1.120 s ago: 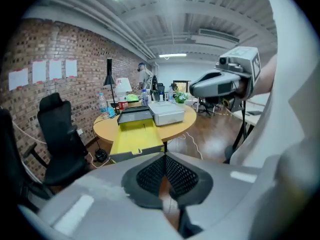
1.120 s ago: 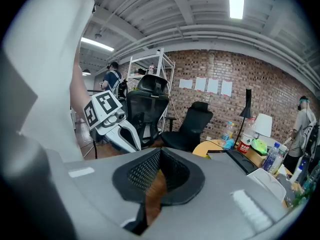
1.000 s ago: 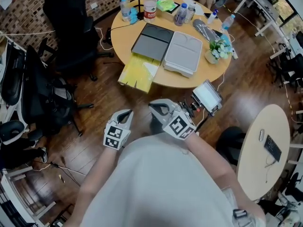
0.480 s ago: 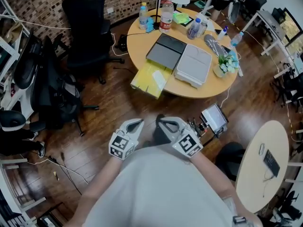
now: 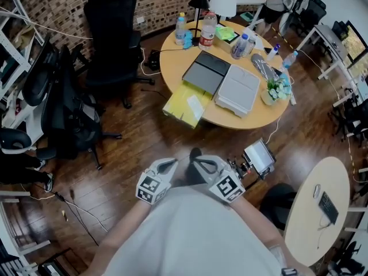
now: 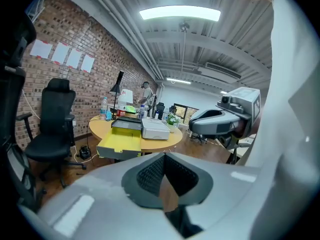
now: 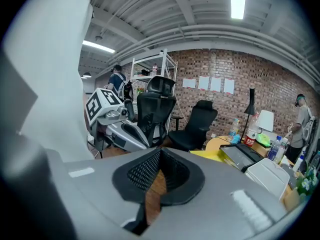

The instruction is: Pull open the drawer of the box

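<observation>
On the round wooden table lies a dark flat box whose yellow drawer sticks out over the table's near-left edge. Both grippers hang close to the person's body, well short of the table. The left gripper is shut and empty; its jaws meet, with the yellow drawer far beyond them. The right gripper is also shut with nothing in it, jaws together, the drawer off to its right.
A grey flat box lies beside the dark one, with bottles, a lamp and a small plant on the table. Black office chairs stand at the left. A small screen on a stand and a second round table are at the right.
The table with the box now sits farther off and lower in the head view. Both grippers stay shut and close to the body.
</observation>
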Action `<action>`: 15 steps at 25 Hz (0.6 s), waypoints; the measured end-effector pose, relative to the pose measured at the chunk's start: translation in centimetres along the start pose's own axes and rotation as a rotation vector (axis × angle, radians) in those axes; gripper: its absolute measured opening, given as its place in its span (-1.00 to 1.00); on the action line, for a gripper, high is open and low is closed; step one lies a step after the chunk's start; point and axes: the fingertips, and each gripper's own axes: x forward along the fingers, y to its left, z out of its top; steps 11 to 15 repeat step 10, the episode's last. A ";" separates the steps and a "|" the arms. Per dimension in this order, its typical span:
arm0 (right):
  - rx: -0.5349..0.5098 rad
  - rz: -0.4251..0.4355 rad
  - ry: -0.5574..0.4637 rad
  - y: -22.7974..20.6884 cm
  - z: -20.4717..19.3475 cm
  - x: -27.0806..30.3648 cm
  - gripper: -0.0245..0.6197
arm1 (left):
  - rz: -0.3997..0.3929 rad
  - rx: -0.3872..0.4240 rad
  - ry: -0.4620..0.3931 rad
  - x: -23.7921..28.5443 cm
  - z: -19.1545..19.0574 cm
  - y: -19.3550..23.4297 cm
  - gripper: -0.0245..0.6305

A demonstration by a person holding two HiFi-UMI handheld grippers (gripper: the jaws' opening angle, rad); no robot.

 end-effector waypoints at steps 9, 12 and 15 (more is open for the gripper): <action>0.004 0.018 0.007 0.7 -0.5 -0.2 -0.91 | 0.000 0.004 0.022 -0.1 -0.7 -0.9 -0.91; 0.002 0.019 0.007 0.6 -0.5 -0.3 -0.91 | 0.001 0.005 0.024 -0.1 -0.7 -1.0 -0.91; 0.002 0.019 0.007 0.6 -0.5 -0.3 -0.91 | 0.001 0.005 0.024 -0.1 -0.7 -1.0 -0.91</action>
